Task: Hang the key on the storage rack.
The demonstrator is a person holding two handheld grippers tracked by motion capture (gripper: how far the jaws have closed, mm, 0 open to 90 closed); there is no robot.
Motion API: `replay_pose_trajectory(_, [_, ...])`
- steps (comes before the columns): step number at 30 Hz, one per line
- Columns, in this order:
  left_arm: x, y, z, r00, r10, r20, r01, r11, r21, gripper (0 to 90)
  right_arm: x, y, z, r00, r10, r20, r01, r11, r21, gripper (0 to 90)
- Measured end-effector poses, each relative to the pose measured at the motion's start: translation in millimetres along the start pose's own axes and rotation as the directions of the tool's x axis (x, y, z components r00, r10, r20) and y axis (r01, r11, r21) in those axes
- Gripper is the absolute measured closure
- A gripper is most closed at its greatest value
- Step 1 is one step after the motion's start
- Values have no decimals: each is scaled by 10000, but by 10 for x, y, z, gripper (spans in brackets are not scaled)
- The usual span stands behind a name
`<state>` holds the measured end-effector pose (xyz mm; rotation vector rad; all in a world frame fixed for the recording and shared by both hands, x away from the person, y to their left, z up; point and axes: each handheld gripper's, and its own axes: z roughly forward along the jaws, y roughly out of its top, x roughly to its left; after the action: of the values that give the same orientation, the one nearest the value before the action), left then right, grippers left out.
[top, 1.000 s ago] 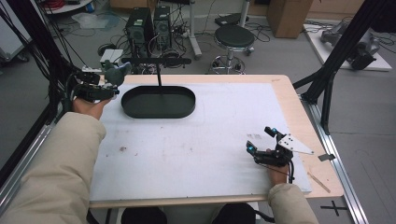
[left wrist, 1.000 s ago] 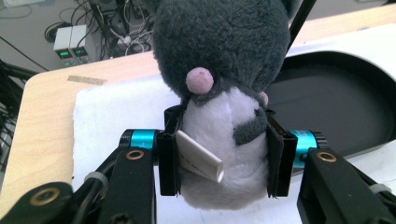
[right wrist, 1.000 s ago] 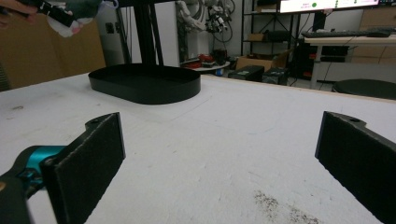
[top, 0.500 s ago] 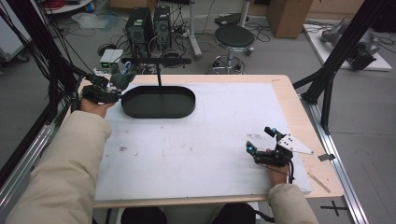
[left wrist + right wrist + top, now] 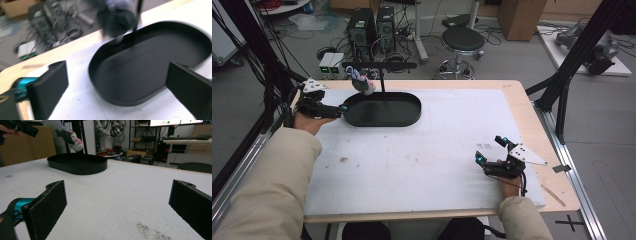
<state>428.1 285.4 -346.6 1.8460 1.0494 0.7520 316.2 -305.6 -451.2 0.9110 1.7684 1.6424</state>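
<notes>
The table (image 5: pixel 512 107) is carrying a white mat, and on the mat's far-left part the black oval tray (image 5: pixel 382 109) is lying with its long axis running from 9 o'clock to 3 o'clock across the high view. A thin black stand (image 5: pixel 382 75) is rising from the tray's far rim and is bearing a crossbar, from whose left part a small plush toy (image 5: pixel 362 84) is hanging above the tray's 11 o'clock edge. The left gripper (image 5: pixel 343 108) is sitting at the tray's 9 o'clock end, pointing toward 3 o'clock along the tray's long axis, with its jaws spread wide and gripping nothing; in the left gripper view the tray (image 5: pixel 150 67) is lying between and just beyond the two jaws, and the toy (image 5: pixel 117 20), blurred, is hanging at 12 o'clock beyond the tray's far rim. The toy is therefore lying forward of this gripper and slightly toward 1 o'clock, and higher than the jaws. The right gripper (image 5: pixel 491 150) is resting near the mat's 4 o'clock corner, jaws likewise parted and empty, well apart from the tray. The left hand (image 5: pixel 309 120) is by judgement the nearer one for any reach to the toy or the tray.
</notes>
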Motion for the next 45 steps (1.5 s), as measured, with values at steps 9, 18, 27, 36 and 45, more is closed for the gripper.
replay_pose_trajectory(9, [-96, -43, -385, 9950, 427, 900, -263, 9839, -1768, 17, 8, 2, 8, 10000, 26, -16, -26, 9999, 114, 6])
replay_pose_trajectory(18, [-262, -303, -681, 9924, 882, 857, -542, 9392, -3392, 17, 8, 3, 11, 9999, -99, 37, 99, 9999, 80, 6])
replay_pose_trajectory(27, [-375, -759, -743, 9902, 144, 1392, 400, 9239, -3806, 17, 13, 3, 10, 10000, -92, 33, 91, 9999, 82, 6])
replay_pose_trajectory(36, [-458, -1177, -803, 9893, -218, 1444, 808, 9053, -4171, 17, 8, 3, 11, 9999, -108, 43, 108, 9999, 74, 6])
replay_pose_trajectory(45, [-499, -1413, -816, 9885, -503, 1427, 1052, 9064, -4092, 17, 8, 2, 12, 9999, -108, 43, 108, 9999, 74, 6])
